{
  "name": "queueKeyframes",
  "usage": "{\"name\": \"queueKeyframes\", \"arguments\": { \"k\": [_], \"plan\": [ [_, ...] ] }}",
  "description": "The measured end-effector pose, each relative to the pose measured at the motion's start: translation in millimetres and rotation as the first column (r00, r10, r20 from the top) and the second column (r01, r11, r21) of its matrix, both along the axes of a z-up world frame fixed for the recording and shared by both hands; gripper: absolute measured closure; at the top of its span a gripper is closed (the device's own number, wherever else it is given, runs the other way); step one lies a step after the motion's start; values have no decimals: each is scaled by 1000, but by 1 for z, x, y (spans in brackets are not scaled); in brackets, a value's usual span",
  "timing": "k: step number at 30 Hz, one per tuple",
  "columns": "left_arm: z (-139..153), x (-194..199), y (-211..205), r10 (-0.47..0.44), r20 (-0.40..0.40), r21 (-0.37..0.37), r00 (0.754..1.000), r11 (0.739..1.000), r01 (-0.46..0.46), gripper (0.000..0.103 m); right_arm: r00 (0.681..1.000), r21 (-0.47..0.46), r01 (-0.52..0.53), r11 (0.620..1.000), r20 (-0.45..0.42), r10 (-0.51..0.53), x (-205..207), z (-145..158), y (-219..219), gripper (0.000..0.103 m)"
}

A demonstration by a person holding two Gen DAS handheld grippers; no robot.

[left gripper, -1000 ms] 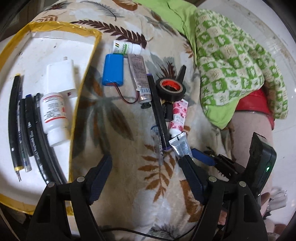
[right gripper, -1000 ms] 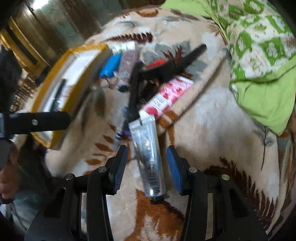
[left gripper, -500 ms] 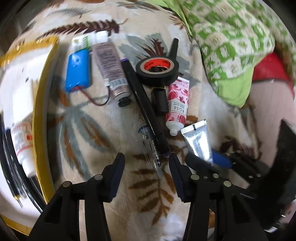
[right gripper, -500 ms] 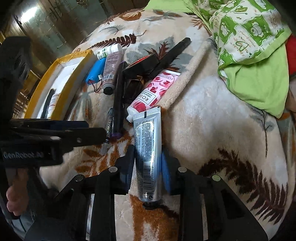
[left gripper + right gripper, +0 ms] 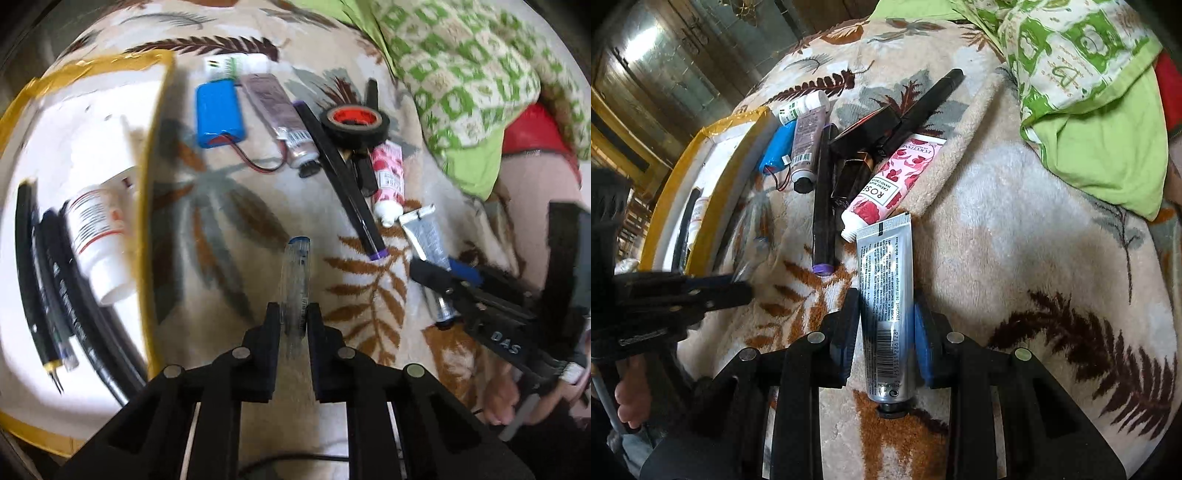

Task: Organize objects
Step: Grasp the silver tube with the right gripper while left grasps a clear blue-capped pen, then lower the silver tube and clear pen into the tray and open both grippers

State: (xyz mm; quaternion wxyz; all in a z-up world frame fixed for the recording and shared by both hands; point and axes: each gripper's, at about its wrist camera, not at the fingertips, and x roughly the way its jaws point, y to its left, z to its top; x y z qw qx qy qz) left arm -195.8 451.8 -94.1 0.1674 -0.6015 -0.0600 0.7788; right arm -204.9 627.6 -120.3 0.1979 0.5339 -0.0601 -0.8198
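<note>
Lifted now, clear pen sits clamped in left jaws; right jaws pinch silver tube.

Left gripper jaws clamped — right gripper jaws pinched.

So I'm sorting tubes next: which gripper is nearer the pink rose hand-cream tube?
Right. The right gripper, shut on the silver tube, sits just below the pink rose tube. The left gripper, holding the clear pen, is farther off, toward the yellow-edged tray.
</note>
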Motion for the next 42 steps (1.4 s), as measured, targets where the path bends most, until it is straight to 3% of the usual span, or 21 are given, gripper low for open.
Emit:
{"name": "queueKeyframes", "arguments": {
  "k": [7, 12, 18, 25, 31, 38, 42],
  "plan": [
    [17, 10, 6, 17, -46, 1, 999, 1000, -17, 91, 1000, -19, 2, 1000, -17, -2, 6, 5, -5, 77],
    [32, 12, -11, 61, -76, 67, 995, 996, -56, 90, 998, -93, -48, 995, -33, 45, 17, 23, -28, 77],
    [49, 19, -62, 172, -108, 136, 979, 978, -157, 90, 991, -197, -129, 972, -46, 123, 26, 46, -71, 77],
    [54, 32, -130, 326, -102, 188, 940, 934, -304, 90, 973, -240, -232, 943, -46, 228, 31, 60, -132, 77],
    [63, 31, -164, 373, -117, 128, 920, 925, -359, 90, 954, -234, -296, 926, -24, 298, 37, 61, -172, 77],
    [44, 11, -187, 380, -61, 31, 923, 925, -379, 90, 945, -206, -315, 926, 27, 327, 29, 52, -211, 77],
    [25, 6, -205, 408, -5, 67, 913, 911, -407, 90, 947, -215, -289, 933, 77, 311, 19, 40, -225, 77]
  ]
}}
